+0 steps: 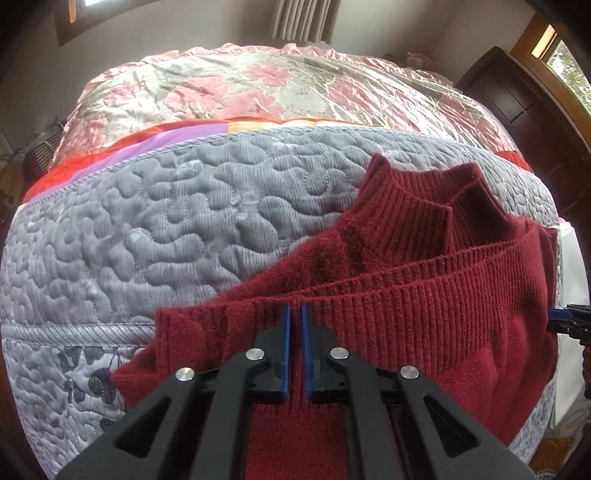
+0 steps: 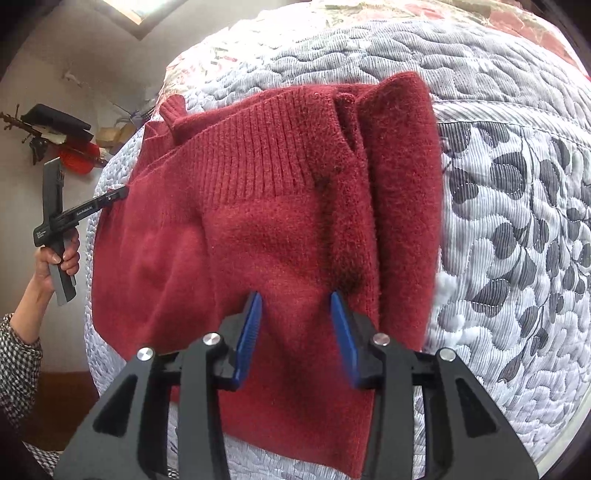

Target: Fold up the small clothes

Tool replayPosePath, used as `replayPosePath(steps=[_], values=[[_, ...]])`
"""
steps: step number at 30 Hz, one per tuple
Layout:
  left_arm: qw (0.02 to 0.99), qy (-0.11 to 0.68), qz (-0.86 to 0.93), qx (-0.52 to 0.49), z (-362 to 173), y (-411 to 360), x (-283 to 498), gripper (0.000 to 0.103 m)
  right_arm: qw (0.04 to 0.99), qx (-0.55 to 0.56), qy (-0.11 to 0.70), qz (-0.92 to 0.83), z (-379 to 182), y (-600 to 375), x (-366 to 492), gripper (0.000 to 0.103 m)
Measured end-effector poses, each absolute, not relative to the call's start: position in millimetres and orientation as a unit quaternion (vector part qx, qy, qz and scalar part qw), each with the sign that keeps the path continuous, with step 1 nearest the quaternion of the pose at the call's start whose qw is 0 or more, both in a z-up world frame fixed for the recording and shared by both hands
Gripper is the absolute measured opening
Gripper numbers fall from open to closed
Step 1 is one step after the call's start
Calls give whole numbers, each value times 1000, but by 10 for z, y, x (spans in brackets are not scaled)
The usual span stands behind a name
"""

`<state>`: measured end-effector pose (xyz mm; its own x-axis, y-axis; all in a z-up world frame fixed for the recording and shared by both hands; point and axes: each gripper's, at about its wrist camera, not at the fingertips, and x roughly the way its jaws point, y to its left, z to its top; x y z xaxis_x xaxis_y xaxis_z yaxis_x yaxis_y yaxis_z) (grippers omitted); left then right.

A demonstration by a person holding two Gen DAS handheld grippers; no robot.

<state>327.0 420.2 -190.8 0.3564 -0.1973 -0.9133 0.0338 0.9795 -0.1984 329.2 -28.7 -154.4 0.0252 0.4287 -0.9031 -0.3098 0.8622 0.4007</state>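
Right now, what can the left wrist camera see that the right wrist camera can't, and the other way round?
Only the left wrist view shows the curtain and dark wooden cabinet. Only the right wrist view shows the person's hand holding the left gripper at the sweater's edge, and a checked sleeve. Both show the red sweater on the grey quilt.

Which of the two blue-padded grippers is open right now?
The right gripper: its blue pads stand wide apart over the dark red knit sweater. The left gripper has its pads nearly together.
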Motion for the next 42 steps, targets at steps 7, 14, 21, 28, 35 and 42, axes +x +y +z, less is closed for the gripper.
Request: replayPosePath(steps=[7,14,21,28,35,42], values=[[856,500,-3,-128,-1684,4541,3149,4,715,49,649,255,-1561,-308,3321,38],[834,542,19,-104,-1952,4471,3242,7,715,43,654,245,-1622,-292,3344,37],[855,512,10,-78,-1467,4262,2953,42,753,40,609,246,-1182,-352,3451,44],[841,534,1,-83,-1565,4070,2565,42,752,20,617,231,-1299,-217,3968,46],[818,566,29,-100,-1951,4098,2401,43,754,32,615,227,-1357,-248,4083,6],[811,577,28,-92,-2114,4085,2447,45,755,54,626,190,-1586,-415,4085,7]])
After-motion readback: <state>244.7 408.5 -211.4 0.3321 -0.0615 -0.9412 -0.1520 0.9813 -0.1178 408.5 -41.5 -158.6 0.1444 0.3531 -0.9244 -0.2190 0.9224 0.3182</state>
